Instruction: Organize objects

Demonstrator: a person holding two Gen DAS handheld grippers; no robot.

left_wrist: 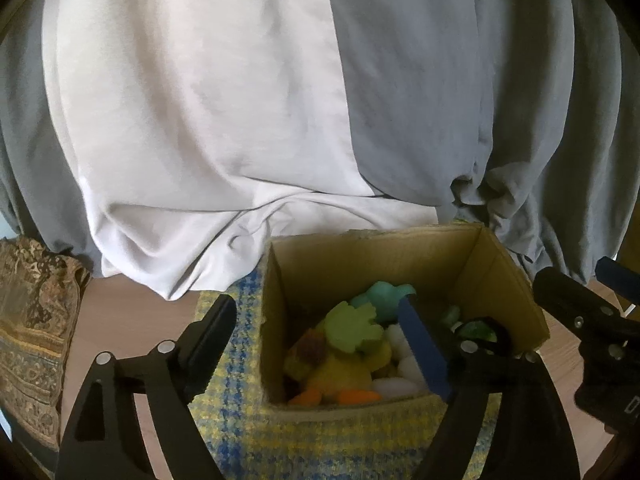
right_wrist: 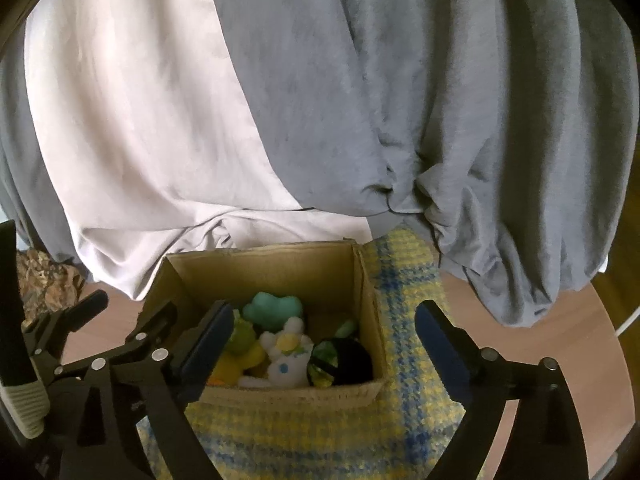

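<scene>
**Inspector:** State of your jaws?

**Operator:** Both sets spread wide, nothing between the pads. My left gripper (left_wrist: 320, 344) and right gripper (right_wrist: 324, 340) hang side by side over the near edge of the open brown cardboard box (right_wrist: 264, 268).

**Inspector:** Where is the load?

**Operator:** The soft toys are inside the box, ahead of and below both jaws: a teal plush (right_wrist: 273, 309) toward the back, a white plush (right_wrist: 289, 354) in front. The box stands on a yellow-and-blue woven mat (right_wrist: 320, 436). Neither hand is clearly nearer.
</scene>
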